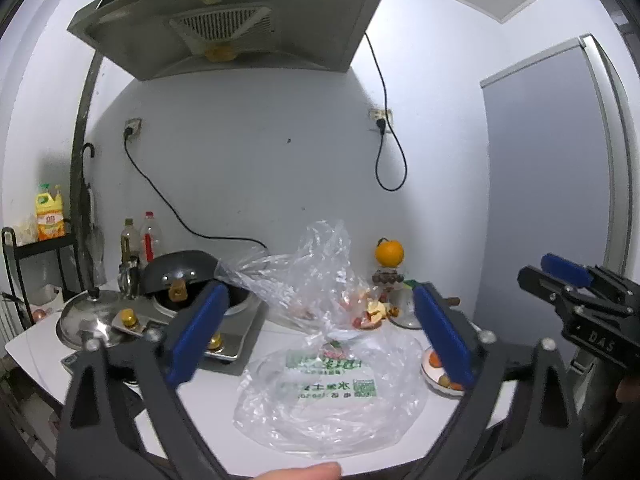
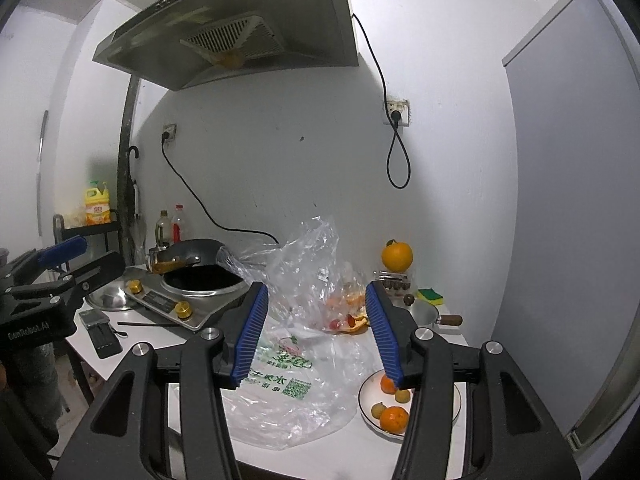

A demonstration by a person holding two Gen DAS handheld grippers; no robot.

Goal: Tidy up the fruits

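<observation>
A fingertip (image 1: 308, 471) pokes in at the very bottom of the left wrist view, cut off by the edge. Just past it the left gripper (image 1: 320, 334) hangs over the white table (image 1: 36, 344) with its blue fingers (image 1: 198, 334) spread wide and nothing between them. Under it lies a flat clear plastic bag (image 1: 332, 396) with green print. A second crumpled bag (image 1: 304, 276) stands behind it, and the fruit bits inside look blurry. The right blue finger hides most of a white plate (image 1: 434, 384); only small orange pieces peek out. An orange (image 1: 389, 253) sits on a box near the wall. The right gripper (image 1: 560, 276) comes in from the right side, and from here I cannot tell how its fingers stand.

In the right wrist view, the right gripper (image 2: 318, 332) is closest, its blue fingers (image 2: 250, 334) spread wide and holding nothing. Below its right finger sits the white plate (image 2: 366, 400) with two small oranges (image 2: 394, 418) and two little yellow-brown fruits on it; one orange is partly hidden. The printed bag (image 2: 280, 396) lies just left of the plate. Peel and red bits (image 2: 348, 322) lie by the crumpled bag (image 2: 304, 264). The big orange (image 2: 397, 257) rests by the wall. A dark wok (image 2: 192, 258) sits on the stove. The left gripper (image 2: 60, 268) shows at the left edge, partly cut off.
</observation>
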